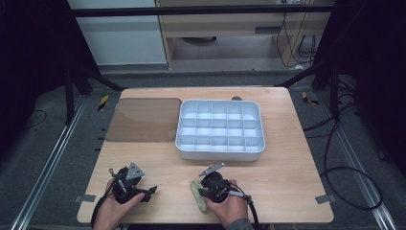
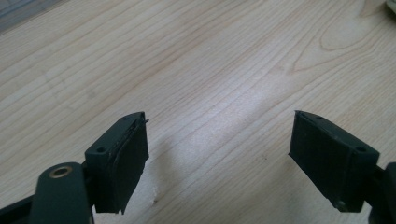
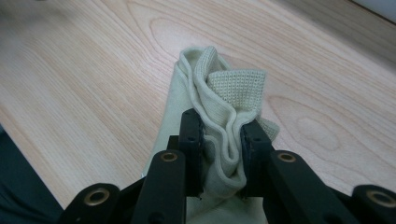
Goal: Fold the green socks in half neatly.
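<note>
In the high view, the pale cloth (image 1: 197, 195) lies on the wooden table (image 1: 287, 182) near its front edge, well in front of the white compartment tray (image 1: 220, 152). The right gripper (image 1: 207, 188) sits right against the cloth, on the side away from the tray's left corner, with the person's right hand (image 1: 229, 206) behind it. The left gripper (image 1: 143, 191) rests further left along the same front edge, well apart from the cloth and in front of the brown mat (image 1: 143, 120) beside the tray.

In the left gripper view, the left gripper (image 2: 218, 161) has its jaws spread wide over bare table, nothing between them.

In the right gripper view, the right gripper (image 3: 223, 156) pinches a bunched fold of the cloth (image 3: 219, 88); the knit fabric rises beyond the jaws and lies on the table.
</note>
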